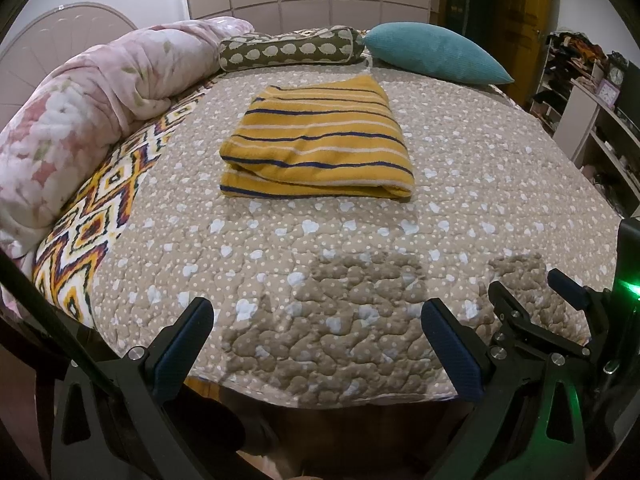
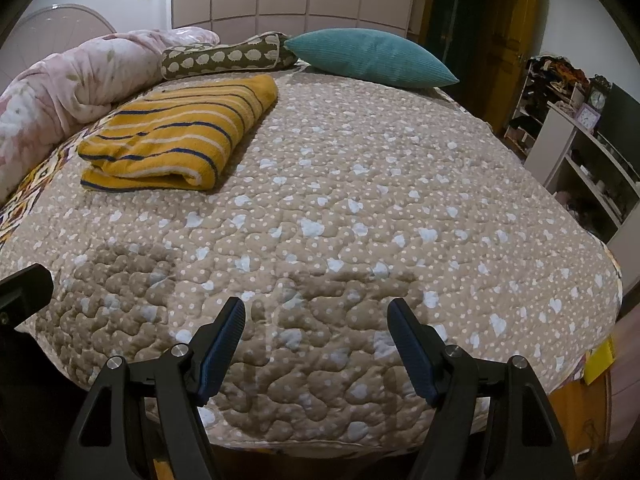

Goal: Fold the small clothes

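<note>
Left wrist view: the left gripper [image 1: 316, 344] hangs with fingers spread wide and nothing between them, above the near edge of a bed covered by a tan dotted quilt [image 1: 460, 184]. A folded yellow striped cloth [image 1: 316, 140] lies flat on the quilt, well ahead of the fingers. Beyond it sit a pink floral blanket [image 1: 92, 108] (bunched along the left), a patterned bolster [image 1: 288, 50] and a teal pillow [image 1: 436, 52]. The right gripper [image 1: 524, 284] shows at lower right, also spread apart.

Right wrist view: the right gripper [image 2: 316, 320] is released and empty over the quilt [image 2: 380, 168]. The cloth [image 2: 176, 132] rests far left, near the blanket [image 2: 80, 76]; bolster [image 2: 224, 56] and pillow [image 2: 372, 56] lie behind.
</note>
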`<action>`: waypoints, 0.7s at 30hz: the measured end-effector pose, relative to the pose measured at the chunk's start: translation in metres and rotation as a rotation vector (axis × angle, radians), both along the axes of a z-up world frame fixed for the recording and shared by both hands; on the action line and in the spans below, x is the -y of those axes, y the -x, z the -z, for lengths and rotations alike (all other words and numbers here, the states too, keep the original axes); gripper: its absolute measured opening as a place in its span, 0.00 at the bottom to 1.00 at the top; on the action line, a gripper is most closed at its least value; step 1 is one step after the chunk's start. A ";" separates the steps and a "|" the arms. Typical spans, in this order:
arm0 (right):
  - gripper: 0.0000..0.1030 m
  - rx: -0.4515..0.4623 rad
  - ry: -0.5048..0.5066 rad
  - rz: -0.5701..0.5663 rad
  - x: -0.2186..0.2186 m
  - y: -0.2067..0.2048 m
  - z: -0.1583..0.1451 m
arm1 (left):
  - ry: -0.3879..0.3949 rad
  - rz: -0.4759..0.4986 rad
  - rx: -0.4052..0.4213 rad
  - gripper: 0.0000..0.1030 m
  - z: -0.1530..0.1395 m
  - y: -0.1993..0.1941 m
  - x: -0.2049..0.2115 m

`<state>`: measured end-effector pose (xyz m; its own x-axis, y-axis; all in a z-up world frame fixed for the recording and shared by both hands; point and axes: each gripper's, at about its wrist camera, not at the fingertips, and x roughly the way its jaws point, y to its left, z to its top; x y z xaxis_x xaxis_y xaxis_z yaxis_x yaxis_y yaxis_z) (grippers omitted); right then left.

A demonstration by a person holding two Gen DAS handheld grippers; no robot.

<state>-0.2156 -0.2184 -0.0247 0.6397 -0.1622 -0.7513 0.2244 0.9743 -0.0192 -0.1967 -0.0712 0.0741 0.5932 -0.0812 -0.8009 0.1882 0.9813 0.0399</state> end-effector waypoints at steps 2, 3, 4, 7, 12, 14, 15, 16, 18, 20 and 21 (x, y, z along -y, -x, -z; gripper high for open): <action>0.76 -0.005 0.006 -0.002 0.000 -0.001 0.001 | 0.000 0.001 0.000 1.00 0.000 0.000 0.000; 0.76 -0.007 0.008 -0.004 -0.001 -0.001 0.001 | 0.000 0.001 0.000 1.00 0.000 0.000 0.000; 0.76 -0.010 0.009 -0.005 -0.001 -0.001 0.001 | 0.000 0.002 -0.001 1.00 0.000 0.000 0.000; 0.76 -0.014 0.014 -0.005 -0.003 -0.002 0.002 | 0.001 0.000 0.000 1.00 0.000 0.000 0.000; 0.76 -0.024 0.029 -0.003 -0.004 -0.003 0.004 | 0.000 0.000 0.000 1.00 0.001 -0.001 0.000; 0.76 -0.029 0.030 -0.004 -0.004 -0.004 0.005 | -0.001 0.000 -0.001 1.00 0.001 -0.001 0.000; 0.76 -0.033 0.033 -0.005 -0.004 -0.004 0.006 | 0.000 0.001 -0.001 1.00 0.001 -0.001 -0.001; 0.76 -0.036 0.037 -0.005 -0.005 -0.004 0.006 | 0.000 0.001 -0.001 1.00 0.001 -0.001 0.000; 0.76 -0.041 0.043 -0.008 -0.006 -0.005 0.007 | 0.000 0.002 -0.001 1.00 0.001 -0.001 -0.001; 0.76 -0.043 0.046 -0.009 -0.006 -0.005 0.008 | 0.000 0.002 -0.002 1.00 0.001 -0.002 -0.001; 0.76 -0.043 0.047 -0.009 -0.006 -0.005 0.008 | 0.000 0.002 -0.002 1.00 0.001 -0.002 -0.001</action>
